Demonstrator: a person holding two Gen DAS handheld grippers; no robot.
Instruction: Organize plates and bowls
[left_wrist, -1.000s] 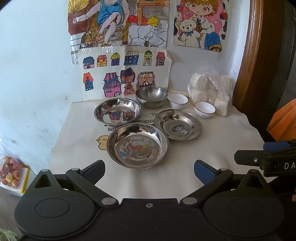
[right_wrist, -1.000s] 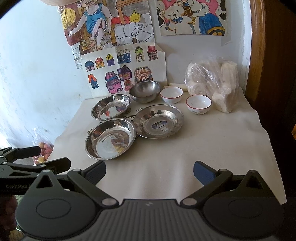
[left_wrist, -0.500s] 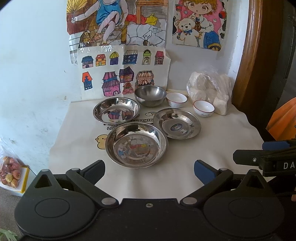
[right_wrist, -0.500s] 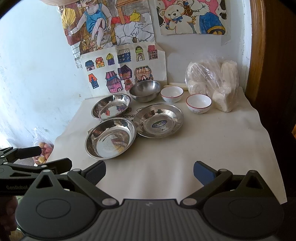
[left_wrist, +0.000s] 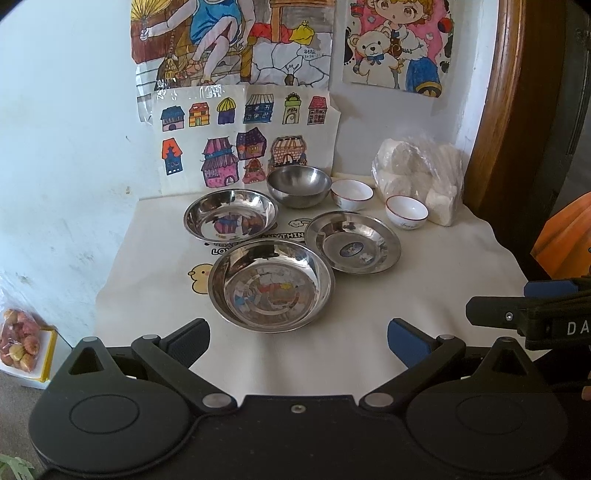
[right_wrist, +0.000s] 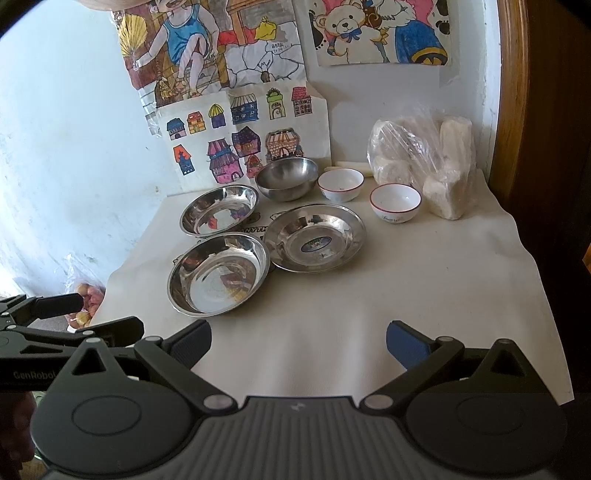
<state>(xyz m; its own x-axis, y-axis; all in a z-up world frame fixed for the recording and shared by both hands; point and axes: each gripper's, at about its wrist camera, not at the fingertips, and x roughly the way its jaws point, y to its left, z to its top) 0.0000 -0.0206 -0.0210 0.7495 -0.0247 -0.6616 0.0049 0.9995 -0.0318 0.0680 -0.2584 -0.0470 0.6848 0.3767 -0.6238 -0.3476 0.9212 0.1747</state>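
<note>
Three steel plates lie on the cloth-covered table (left_wrist: 443, 295): a near one (left_wrist: 271, 284), a back left one (left_wrist: 231, 218) and a right one (left_wrist: 352, 247) with a blue sticker. Behind them stand a steel bowl (left_wrist: 299, 184) and two white red-rimmed bowls (left_wrist: 351, 194) (left_wrist: 406, 212). My left gripper (left_wrist: 298, 341) is open and empty, just short of the near plate. My right gripper (right_wrist: 298, 341) is open and empty above the table's front. The near plate (right_wrist: 219, 273), right plate (right_wrist: 316, 242) and white bowls (right_wrist: 340, 184) (right_wrist: 395, 202) also show in the right wrist view.
A plastic bag of white blocks (left_wrist: 421, 177) sits at the back right against the wall. Coloured drawings (left_wrist: 243, 136) hang on the wall behind. A wooden frame (left_wrist: 498, 110) borders the right side. A bag of fruit (left_wrist: 20, 341) lies on the floor at the left.
Both views have shifted only slightly; the dishes sit marginally higher in the left wrist view. Both grippers stay open and nothing on the table has moved.
</note>
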